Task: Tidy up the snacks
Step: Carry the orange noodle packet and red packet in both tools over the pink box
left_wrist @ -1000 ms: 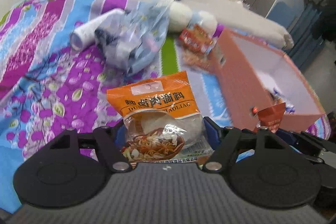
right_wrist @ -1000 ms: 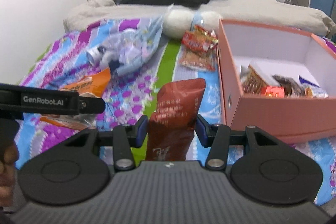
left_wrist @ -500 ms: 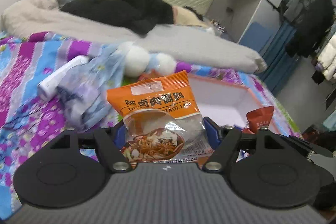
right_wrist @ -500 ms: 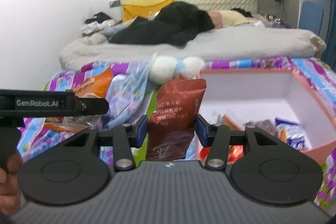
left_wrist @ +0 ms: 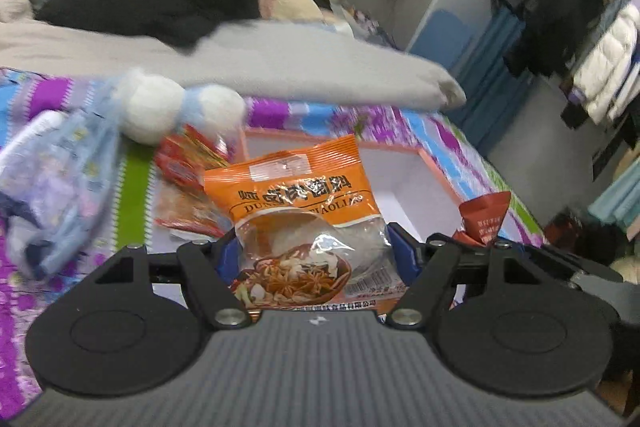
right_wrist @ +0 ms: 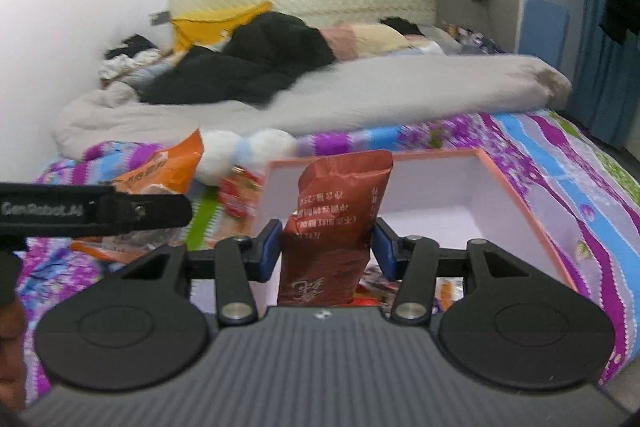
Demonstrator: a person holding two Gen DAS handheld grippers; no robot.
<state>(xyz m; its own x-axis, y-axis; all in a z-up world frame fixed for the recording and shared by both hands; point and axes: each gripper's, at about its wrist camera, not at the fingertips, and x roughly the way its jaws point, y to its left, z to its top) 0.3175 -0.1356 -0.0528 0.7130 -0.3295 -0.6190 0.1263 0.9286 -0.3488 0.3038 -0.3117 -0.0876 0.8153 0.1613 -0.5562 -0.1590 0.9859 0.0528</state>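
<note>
Left gripper (left_wrist: 310,247) jaws clamp orange seasoning packet (left_wrist: 298,211) at lower edges, above pink box (left_wrist: 436,175) on bed. Right gripper (right_wrist: 326,247) jaws pinch brown pouch (right_wrist: 336,223) mid-body, over same box. Both look light, crinkly, slippery; side-edge grip suits.

Open pink box (right_wrist: 520,203) at middle right, roomy white inside. Blocked at left by red packets (left_wrist: 188,163) and blue bag (left_wrist: 60,187).

The right gripper (right_wrist: 325,247) is clamping a crinkled reddish-brown foil snack packet (right_wrist: 334,227) upright, hanging over the near left corner of the open pink cardboard box (right_wrist: 516,195) lying on the flowered bedspread (right_wrist: 580,195).
</note>
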